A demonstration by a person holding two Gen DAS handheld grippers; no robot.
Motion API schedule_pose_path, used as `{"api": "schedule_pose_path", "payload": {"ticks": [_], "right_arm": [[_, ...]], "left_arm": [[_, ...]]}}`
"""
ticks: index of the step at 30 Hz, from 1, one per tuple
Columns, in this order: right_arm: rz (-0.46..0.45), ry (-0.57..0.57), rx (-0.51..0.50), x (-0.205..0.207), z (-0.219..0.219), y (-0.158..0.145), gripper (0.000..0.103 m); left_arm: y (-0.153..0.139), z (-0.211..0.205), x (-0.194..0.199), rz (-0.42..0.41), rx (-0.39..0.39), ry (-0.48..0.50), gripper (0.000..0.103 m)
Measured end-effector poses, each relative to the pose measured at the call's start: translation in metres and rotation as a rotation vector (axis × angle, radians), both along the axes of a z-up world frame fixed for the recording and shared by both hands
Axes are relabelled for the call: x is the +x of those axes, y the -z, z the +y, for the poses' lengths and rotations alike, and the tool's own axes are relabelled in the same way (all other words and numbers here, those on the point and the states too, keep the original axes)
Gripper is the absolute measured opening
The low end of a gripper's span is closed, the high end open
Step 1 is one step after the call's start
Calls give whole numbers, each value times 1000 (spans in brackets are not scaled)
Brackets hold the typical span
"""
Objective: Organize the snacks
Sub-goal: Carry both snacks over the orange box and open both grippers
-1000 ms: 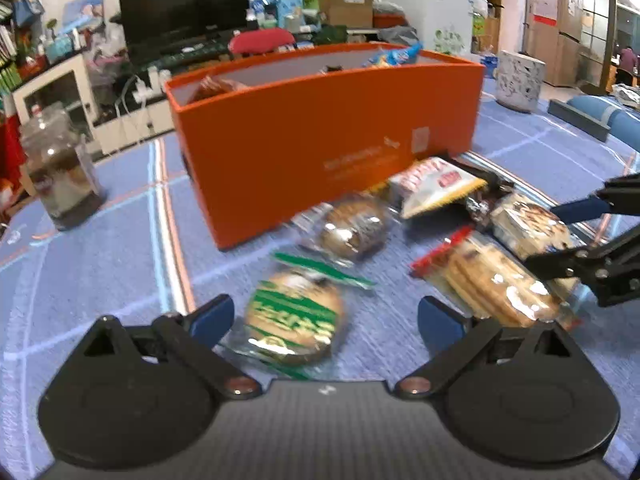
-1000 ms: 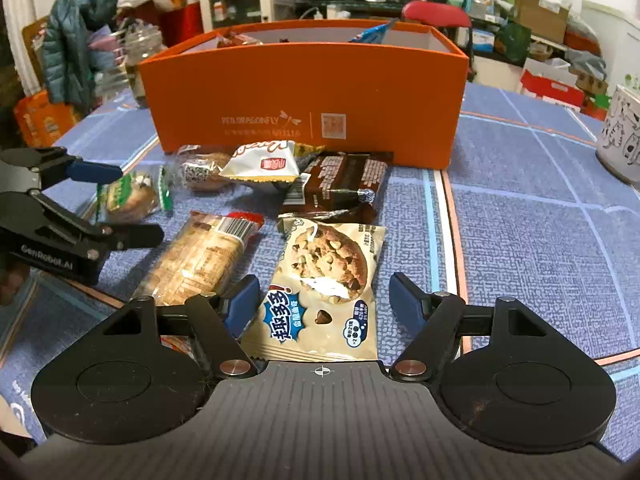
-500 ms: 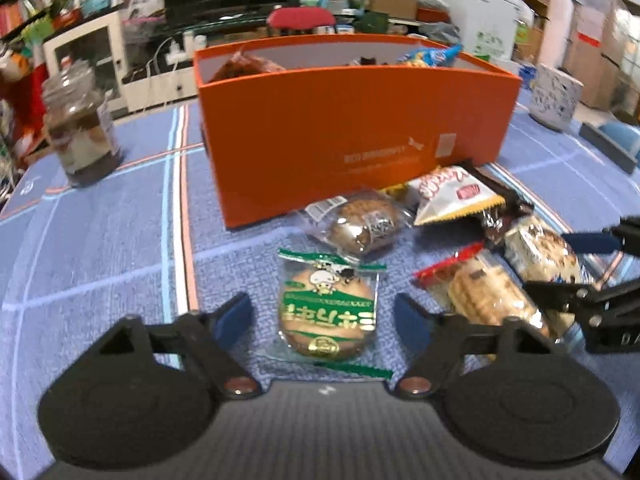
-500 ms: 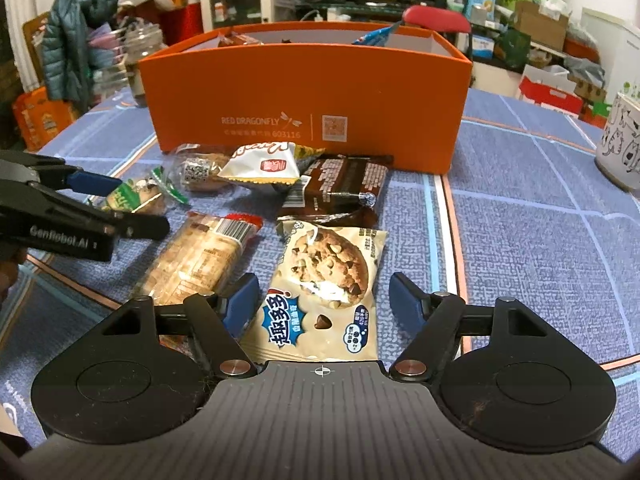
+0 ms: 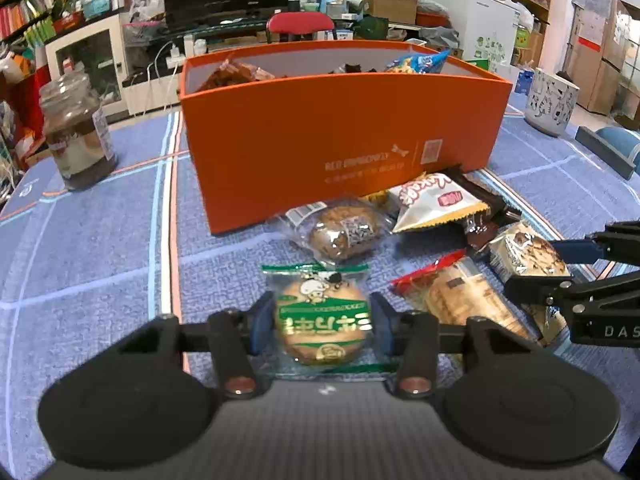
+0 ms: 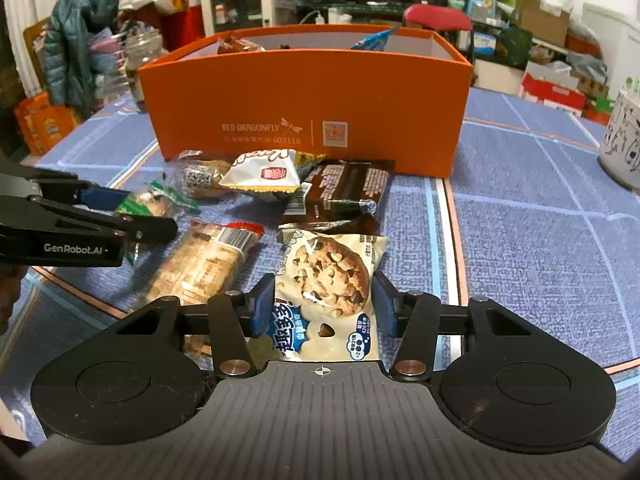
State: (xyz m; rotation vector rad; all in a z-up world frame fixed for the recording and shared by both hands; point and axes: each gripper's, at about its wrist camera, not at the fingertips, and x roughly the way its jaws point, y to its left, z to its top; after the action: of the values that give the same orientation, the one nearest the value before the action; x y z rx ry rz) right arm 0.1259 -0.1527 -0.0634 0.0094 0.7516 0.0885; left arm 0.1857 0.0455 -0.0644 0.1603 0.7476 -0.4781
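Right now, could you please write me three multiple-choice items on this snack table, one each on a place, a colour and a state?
1. Where does the glass jar stand?
A. inside the box
B. on the blue cloth, left of the box
C. on the red chair

2. What colour is the snack box?
A. orange
B. green
C. white

3. What do the pads of the right gripper press on?
A. nothing
B. the chocolate-chip cookie packet
C. the long cracker pack

Key: 1 B, the jar sits on the cloth beside the box's left end; 2 A, its walls are plainly orange; 3 B, both blue pads meet the packet's sides, having just been closing.
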Motion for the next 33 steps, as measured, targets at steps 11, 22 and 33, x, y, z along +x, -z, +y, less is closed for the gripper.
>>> {"api": "schedule_pose_path", "payload": {"ticks": [11,22,33], "right_arm": [[-93,-37,-93,-14,12,-22,36],[-125,-42,-78,-18,11,-35,36],[-145,-40,-61,-21,14,-45,36]], "left_arm": [[-11,4,-4,-25,23,-74,47],[-42,3,-29,-124,30,-130,47],[-56,4,-32,-111,41,-249,47]]}}
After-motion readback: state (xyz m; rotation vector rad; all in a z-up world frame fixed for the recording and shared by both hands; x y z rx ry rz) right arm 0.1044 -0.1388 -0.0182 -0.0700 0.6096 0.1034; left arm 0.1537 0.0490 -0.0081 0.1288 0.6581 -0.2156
